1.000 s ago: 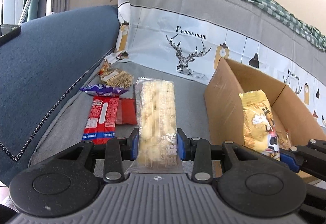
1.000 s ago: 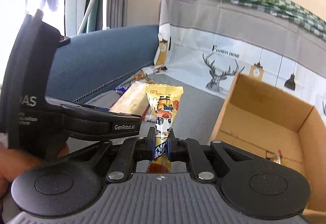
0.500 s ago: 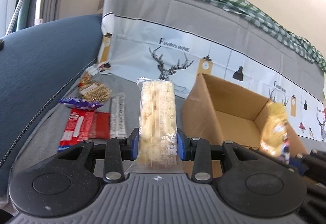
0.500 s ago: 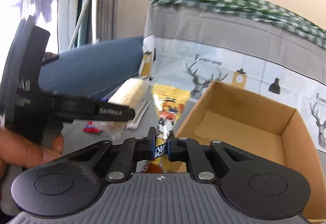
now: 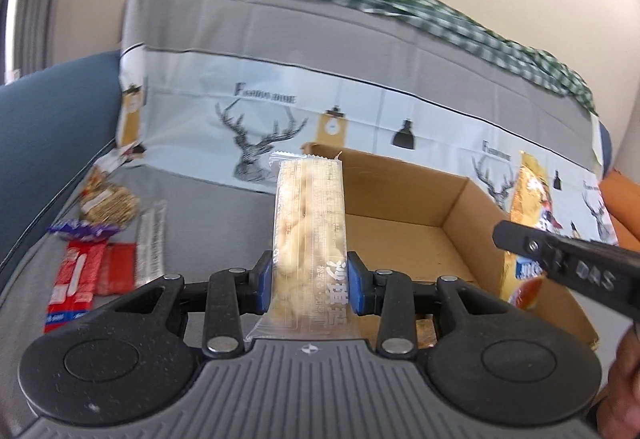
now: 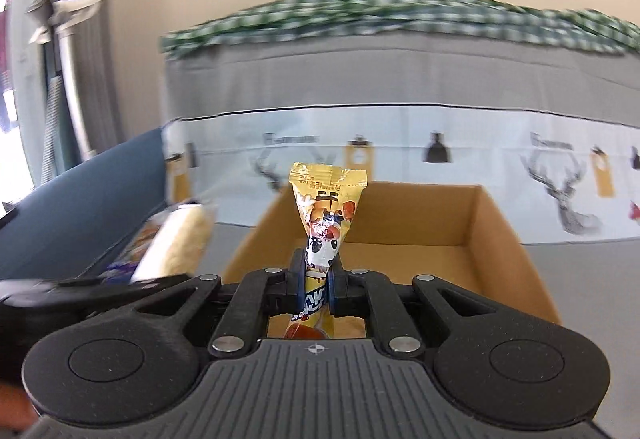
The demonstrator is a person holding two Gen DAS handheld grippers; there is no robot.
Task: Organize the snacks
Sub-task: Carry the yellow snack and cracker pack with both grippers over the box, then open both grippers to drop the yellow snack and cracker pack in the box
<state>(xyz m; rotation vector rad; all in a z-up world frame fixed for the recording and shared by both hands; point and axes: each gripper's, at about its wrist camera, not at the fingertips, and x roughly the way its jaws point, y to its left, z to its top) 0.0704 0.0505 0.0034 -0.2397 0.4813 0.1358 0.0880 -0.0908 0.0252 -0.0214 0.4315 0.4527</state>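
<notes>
My left gripper (image 5: pixel 310 281) is shut on a long clear-wrapped pale snack bar (image 5: pixel 308 223) and holds it upright at the near left corner of an open cardboard box (image 5: pixel 452 207). My right gripper (image 6: pixel 318 289) is shut on a yellow cartoon snack packet (image 6: pixel 326 215) and holds it over the near edge of the same box (image 6: pixel 500 235). That packet also shows in the left wrist view (image 5: pixel 530 215), above the box's right side. The snack bar shows blurred in the right wrist view (image 6: pixel 176 243), left of the box.
Loose snacks lie on the grey sofa seat at left: a red packet (image 5: pixel 76 279), a purple wrapper (image 5: pixel 82 229), a brown round snack (image 5: pixel 108 203) and a clear strip (image 5: pixel 152 235). A deer-print cover (image 5: pixel 264 127) hangs behind; a blue armrest (image 5: pixel 44 127) stands left.
Both grippers have moved right and up toward the box with their snacks still held. The yellow packet now hangs over the box opening, and the loose snacks have slid left in view.
</notes>
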